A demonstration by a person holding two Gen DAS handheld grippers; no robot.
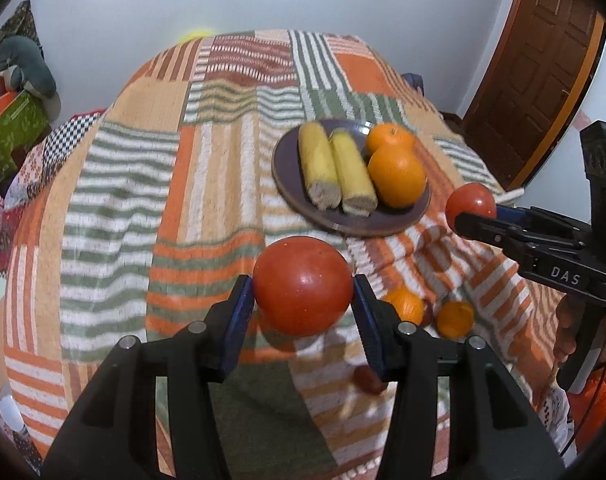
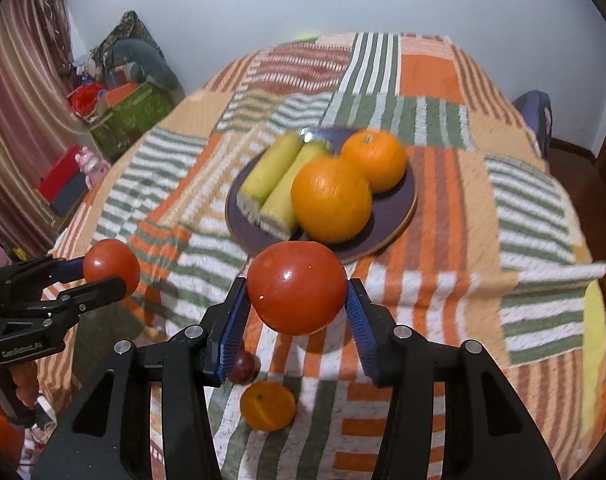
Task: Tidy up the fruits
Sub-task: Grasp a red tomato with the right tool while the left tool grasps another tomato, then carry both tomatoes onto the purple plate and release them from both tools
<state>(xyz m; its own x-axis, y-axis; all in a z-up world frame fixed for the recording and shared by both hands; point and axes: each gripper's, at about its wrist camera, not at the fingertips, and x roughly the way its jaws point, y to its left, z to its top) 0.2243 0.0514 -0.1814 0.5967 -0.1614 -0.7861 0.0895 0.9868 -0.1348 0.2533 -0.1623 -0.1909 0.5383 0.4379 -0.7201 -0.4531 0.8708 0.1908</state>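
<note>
My left gripper point(image 1: 303, 292) is shut on a red tomato point(image 1: 303, 285) and holds it above the striped cloth, in front of the dark plate point(image 1: 291, 184). My right gripper point(image 2: 297, 292) is shut on a second red tomato point(image 2: 297, 286), near the plate's point(image 2: 399, 216) front edge. The plate holds two corn pieces point(image 1: 335, 168) and two oranges point(image 1: 397, 176). In the left wrist view the right gripper point(image 1: 469, 216) shows at the right with its tomato point(image 1: 471, 200). In the right wrist view the left gripper point(image 2: 111, 276) shows at the left with its tomato point(image 2: 111, 266).
Two small oranges point(image 1: 455, 318) and a small dark red fruit point(image 1: 369, 380) lie on the cloth below the grippers. One orange point(image 2: 267, 406) and the dark fruit point(image 2: 245, 366) show in the right wrist view. A wooden door point(image 1: 535, 68) stands at the right; boxes and clutter point(image 2: 123, 108) at the left.
</note>
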